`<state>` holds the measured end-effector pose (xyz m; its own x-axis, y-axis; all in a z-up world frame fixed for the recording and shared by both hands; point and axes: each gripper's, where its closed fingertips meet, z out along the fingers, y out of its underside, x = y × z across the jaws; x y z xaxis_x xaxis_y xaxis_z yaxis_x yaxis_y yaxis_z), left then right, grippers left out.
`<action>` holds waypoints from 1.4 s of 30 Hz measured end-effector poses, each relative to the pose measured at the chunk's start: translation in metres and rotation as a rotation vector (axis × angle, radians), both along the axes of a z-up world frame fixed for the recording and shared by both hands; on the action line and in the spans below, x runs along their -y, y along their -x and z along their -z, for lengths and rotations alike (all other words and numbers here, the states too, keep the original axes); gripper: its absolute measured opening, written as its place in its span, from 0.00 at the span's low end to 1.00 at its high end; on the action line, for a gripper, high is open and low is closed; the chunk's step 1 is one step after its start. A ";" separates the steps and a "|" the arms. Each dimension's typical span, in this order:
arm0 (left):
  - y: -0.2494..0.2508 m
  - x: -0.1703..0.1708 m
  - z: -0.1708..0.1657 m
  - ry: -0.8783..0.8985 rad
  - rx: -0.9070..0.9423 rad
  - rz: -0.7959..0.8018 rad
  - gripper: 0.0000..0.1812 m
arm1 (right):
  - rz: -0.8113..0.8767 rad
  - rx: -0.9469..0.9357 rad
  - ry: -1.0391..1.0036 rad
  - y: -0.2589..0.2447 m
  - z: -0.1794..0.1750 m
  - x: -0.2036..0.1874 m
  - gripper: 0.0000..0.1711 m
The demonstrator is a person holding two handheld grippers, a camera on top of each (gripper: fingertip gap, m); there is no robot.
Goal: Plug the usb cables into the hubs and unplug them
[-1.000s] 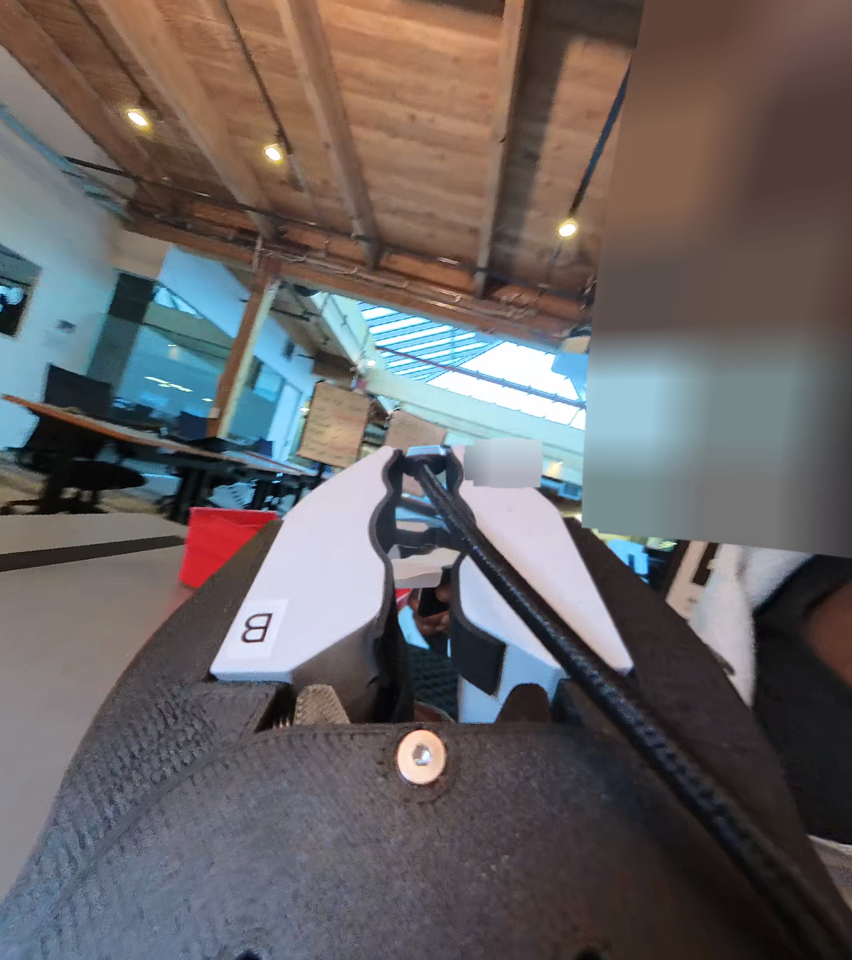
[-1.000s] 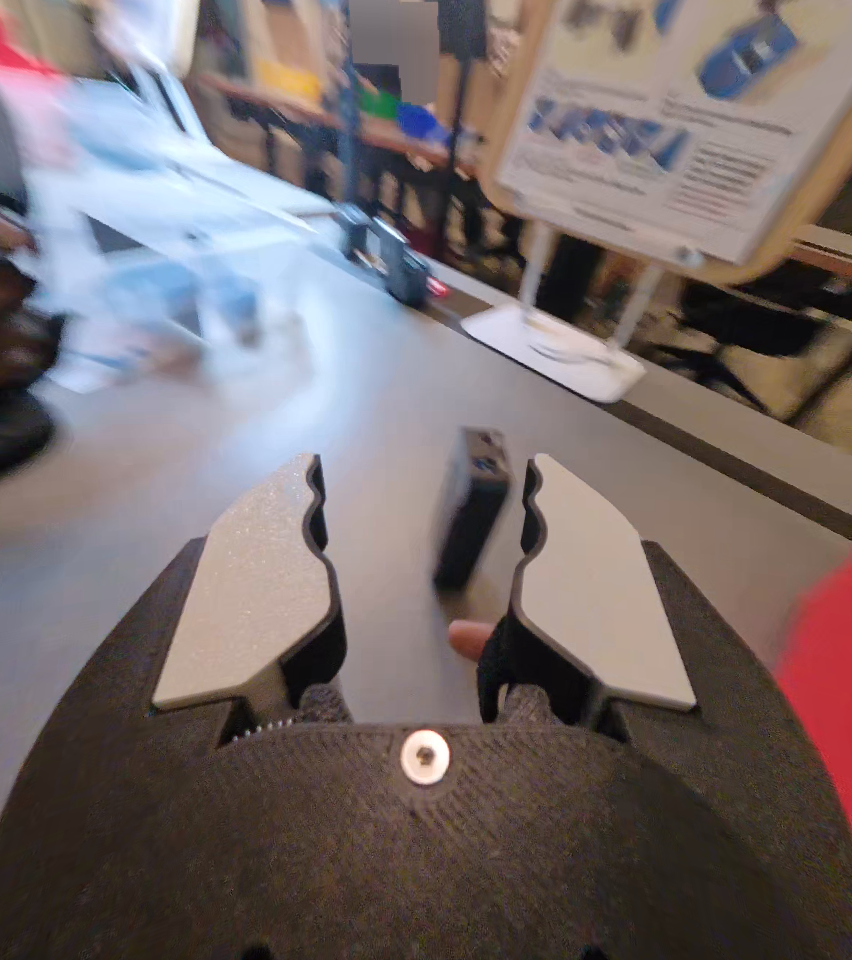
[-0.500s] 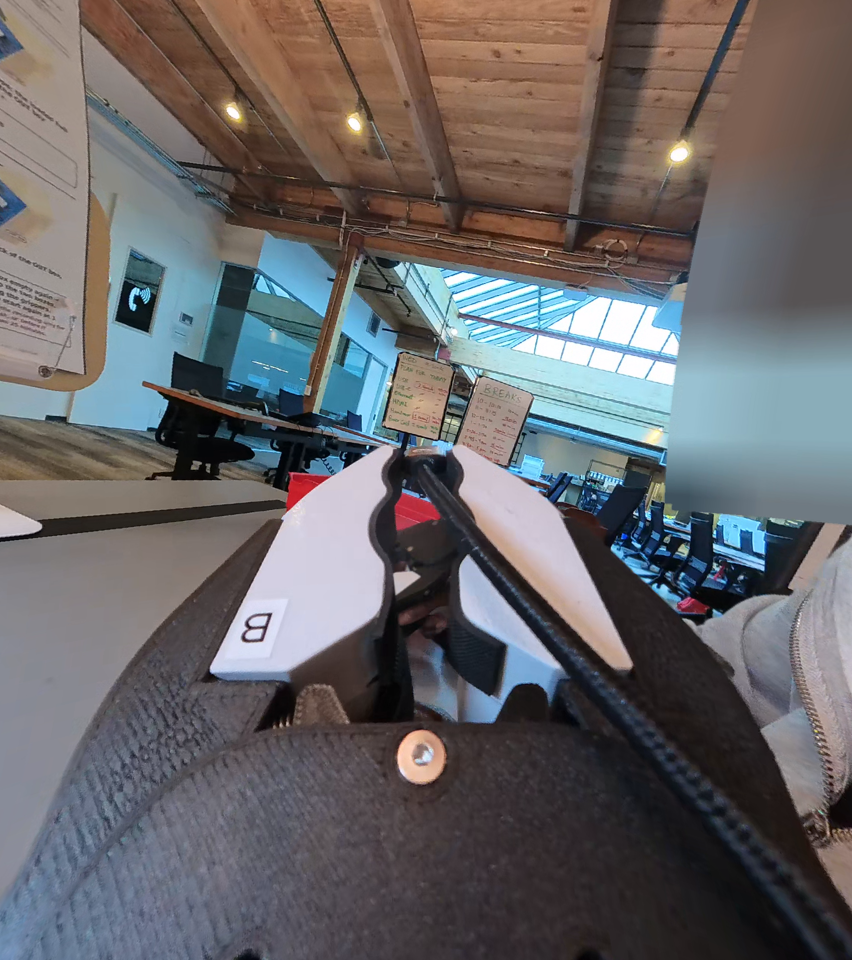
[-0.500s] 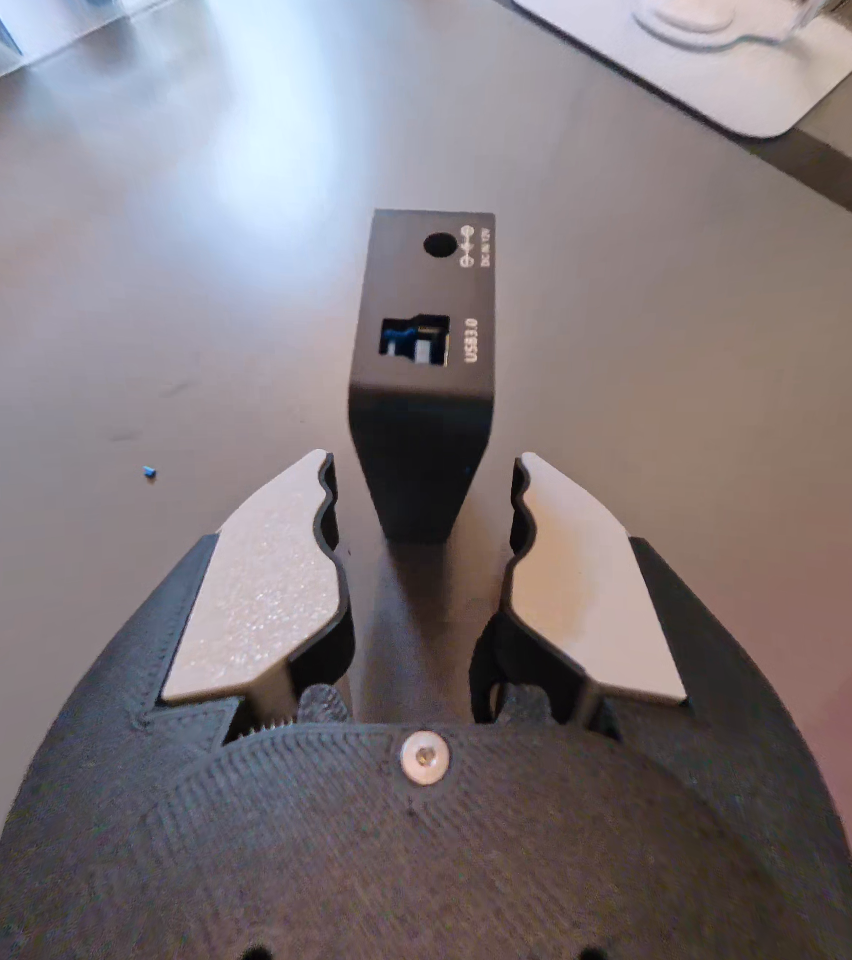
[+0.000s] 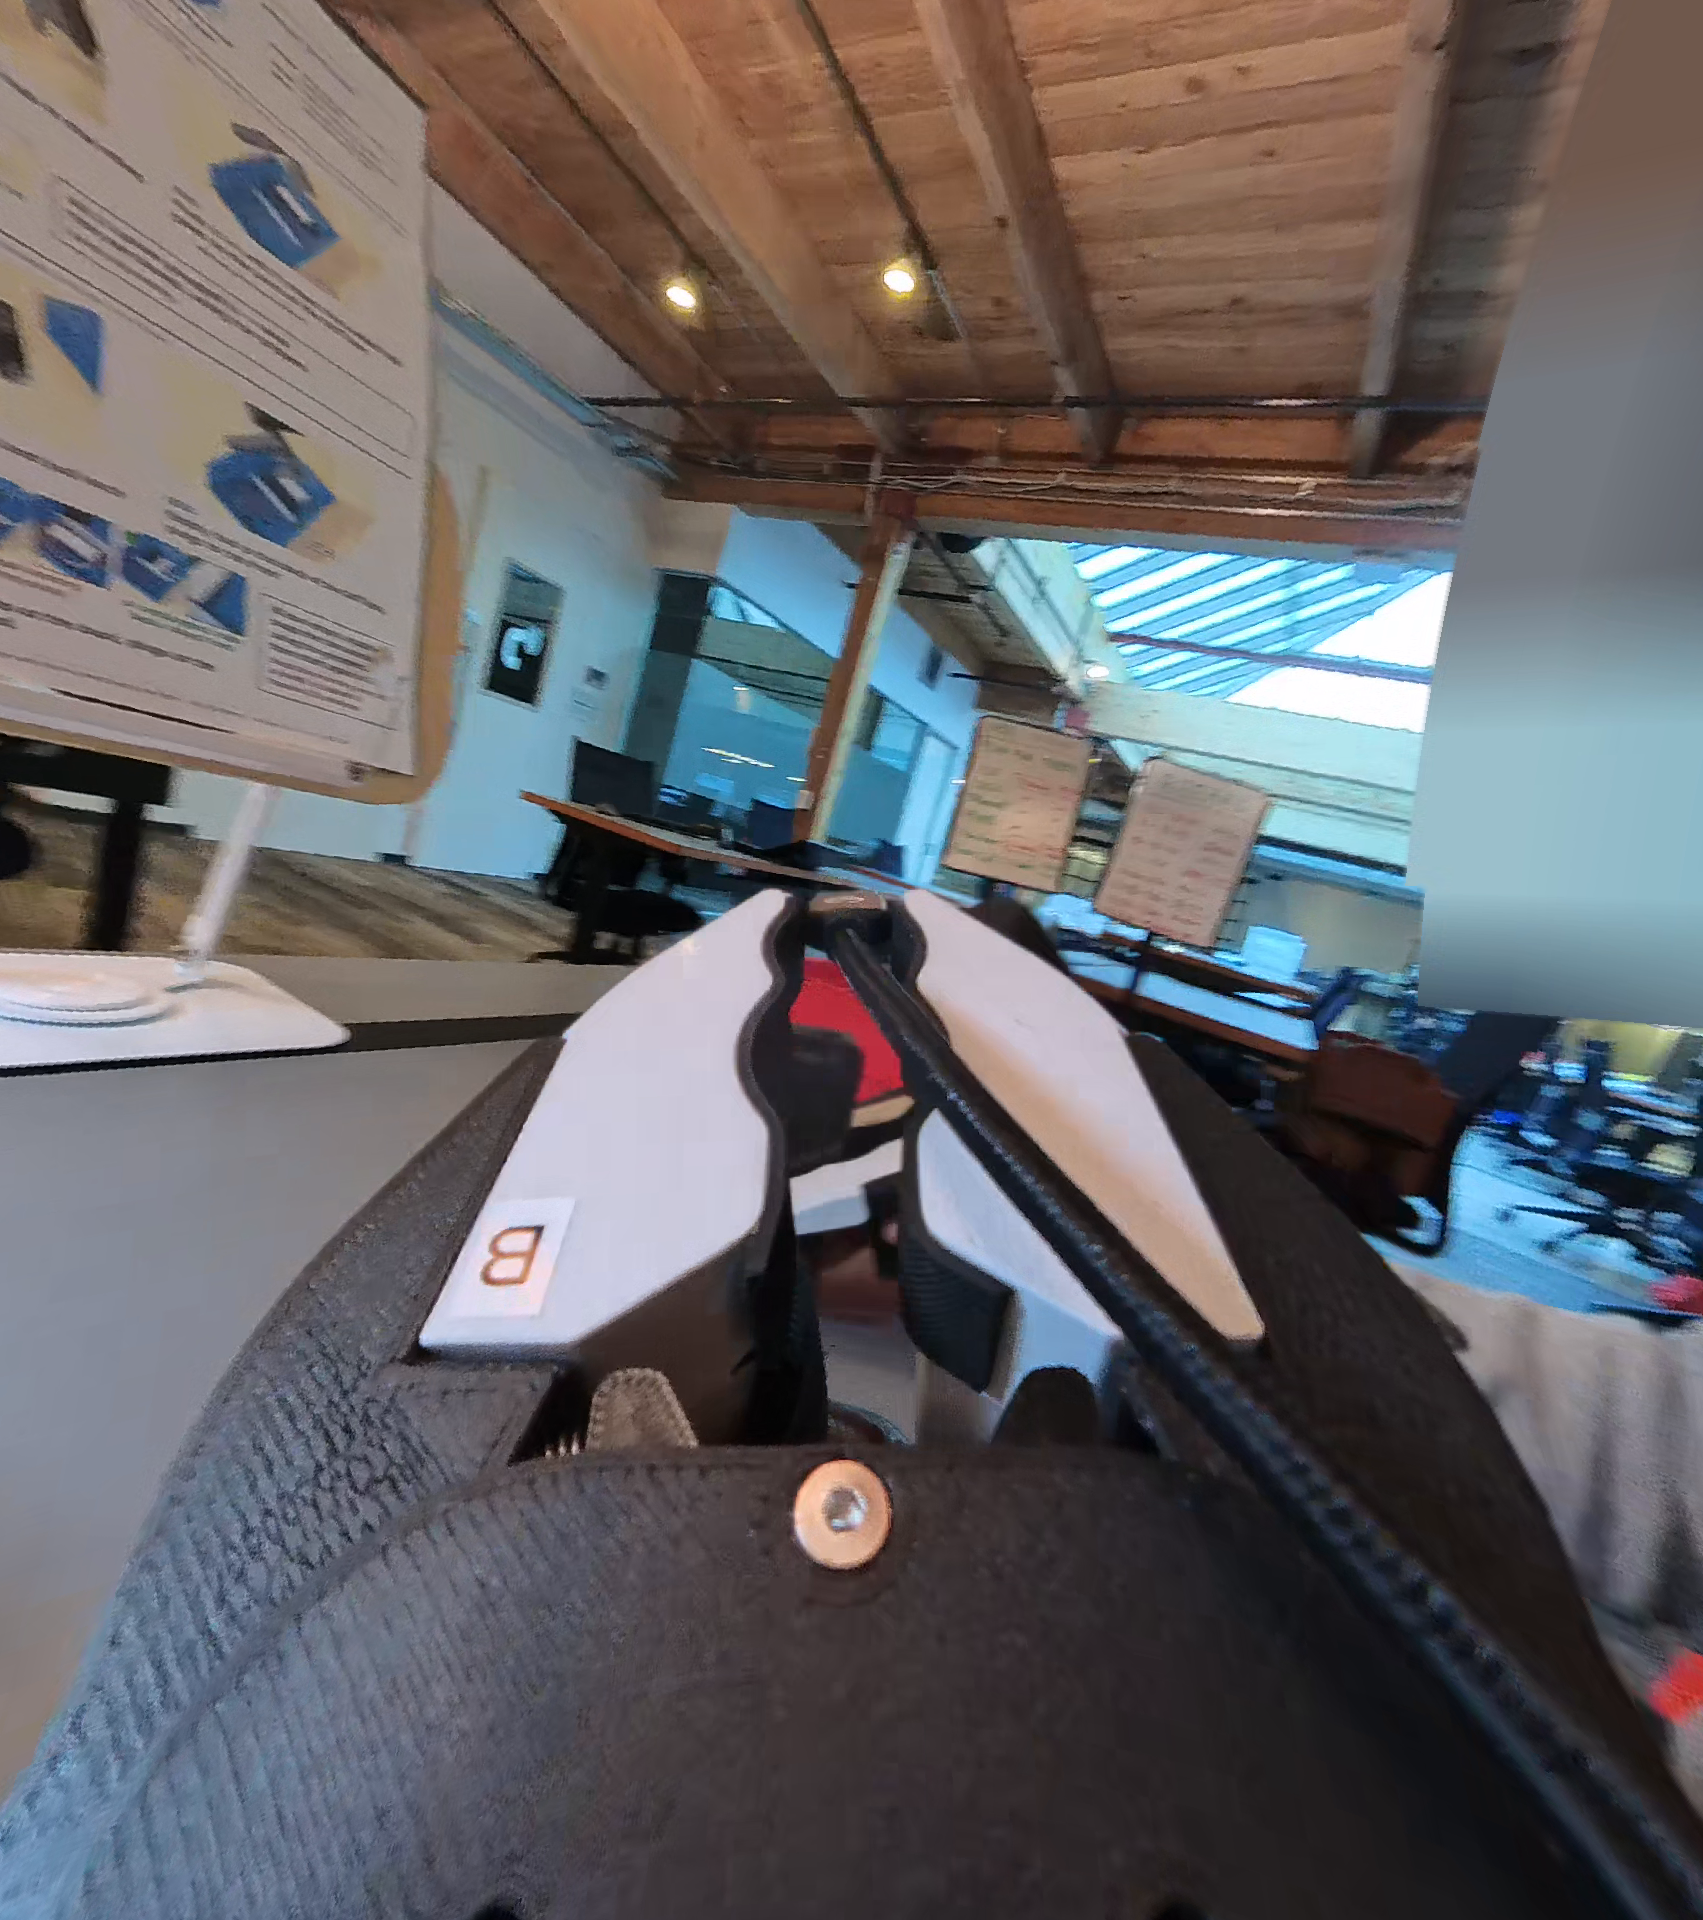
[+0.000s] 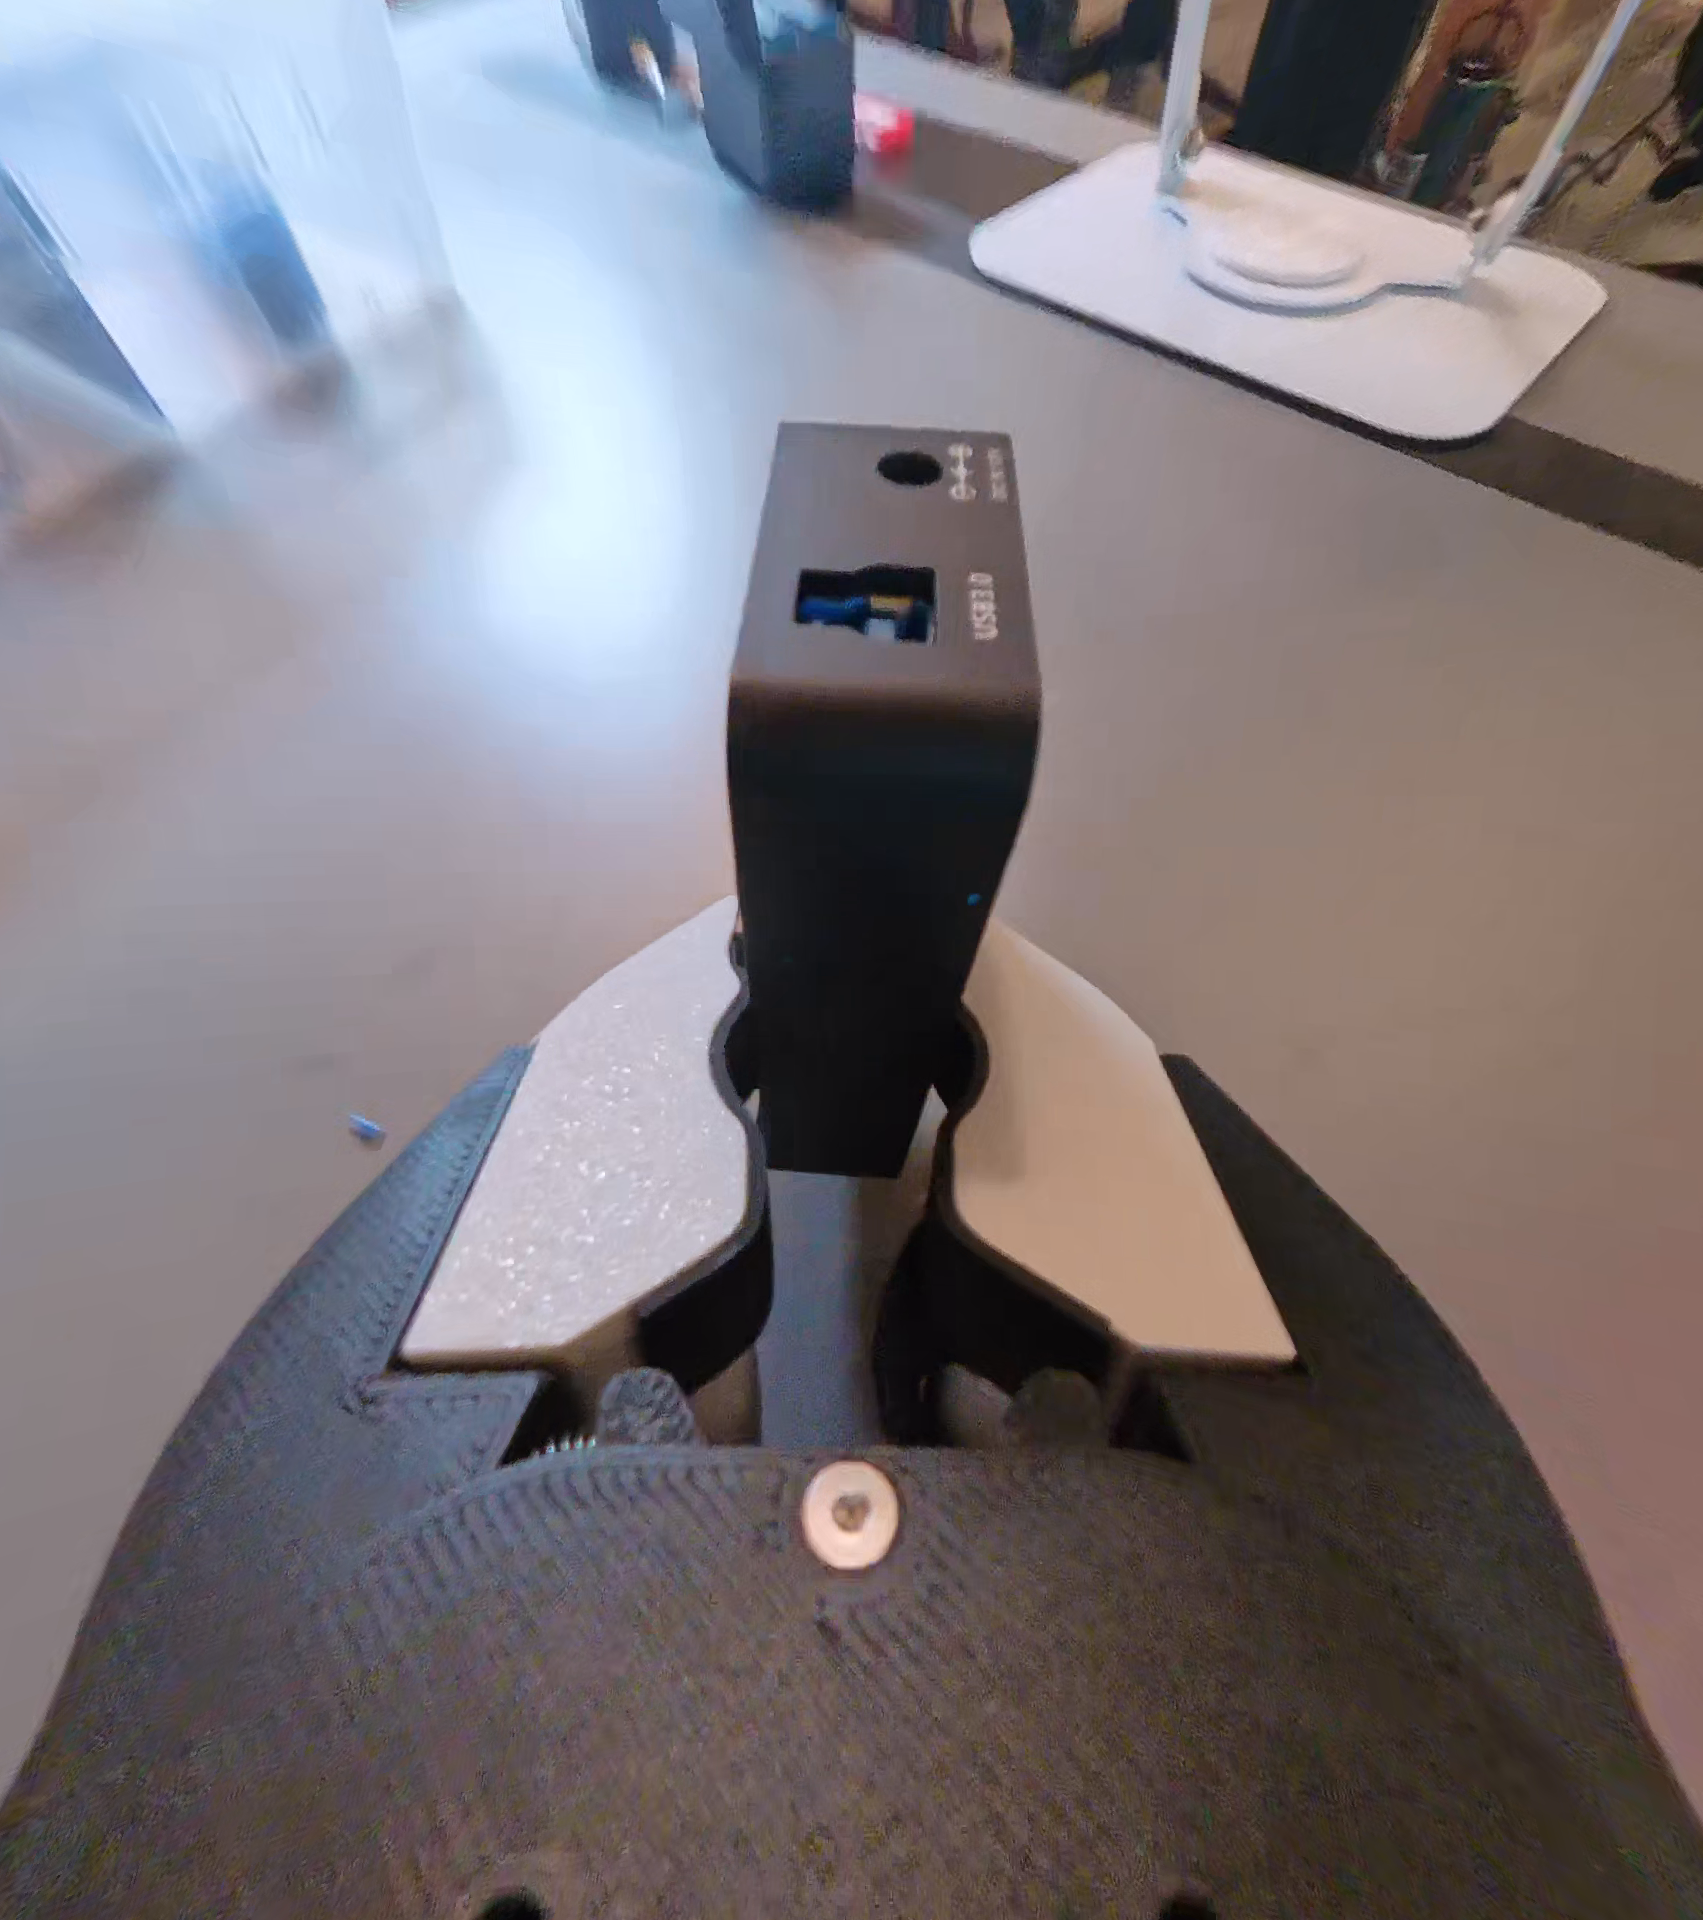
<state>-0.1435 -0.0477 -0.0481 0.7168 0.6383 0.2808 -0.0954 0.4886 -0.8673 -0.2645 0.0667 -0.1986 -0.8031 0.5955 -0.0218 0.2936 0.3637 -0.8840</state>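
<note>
In the left wrist view my left gripper (image 5: 845, 906) is shut on a black braided USB cable (image 5: 1117, 1288). The cable's plug end sits pinched between the fingertips and the cord runs back over the right finger toward the lower right. The gripper is raised and points out over the grey table (image 5: 99, 1299). In the right wrist view my right gripper (image 6: 852, 945) is shut on a black box-shaped USB hub (image 6: 878, 810). The hub stands out forward from the jaws, its end face with a blue port and a round socket turned up toward the camera.
A white stand base (image 6: 1294, 281) with a poster board (image 5: 151, 364) above it sits at the table's far edge. A dark blurred object (image 6: 774, 94) lies at the far left of the table. A person's light sleeve (image 5: 1657, 1455) is at the right.
My right gripper moved forward around the hub and closed on it; it was open half a second ago. My left gripper, still holding the cable, swung so that the poster board came into view.
</note>
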 end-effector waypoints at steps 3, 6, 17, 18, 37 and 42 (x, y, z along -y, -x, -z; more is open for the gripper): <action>0.008 -0.008 0.002 0.091 -0.007 -0.128 0.09 | -0.025 0.093 0.255 -0.016 -0.031 0.023 0.17; 0.012 -0.021 0.003 0.170 -0.033 -0.214 0.09 | -0.076 0.129 0.443 -0.033 -0.059 0.047 0.17; 0.030 -0.041 0.027 0.354 -0.027 -0.285 0.09 | -0.164 -0.017 0.491 -0.067 -0.074 0.086 0.18; 0.031 -0.040 0.029 0.359 -0.024 -0.283 0.09 | -0.166 -0.024 0.493 -0.067 -0.075 0.086 0.18; 0.029 -0.046 0.038 0.602 -0.137 -0.374 0.09 | -0.158 -0.147 0.390 -0.068 -0.072 0.084 0.18; 0.030 -0.045 0.039 0.604 -0.134 -0.371 0.09 | -0.178 -0.185 0.375 -0.072 -0.073 0.085 0.17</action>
<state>-0.1731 -0.0024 -0.0871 0.4261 0.8625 -0.2729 -0.2863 -0.1576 -0.9451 -0.1930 -0.0183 -0.1259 -0.9029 0.4263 -0.0560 0.0799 0.0385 -0.9961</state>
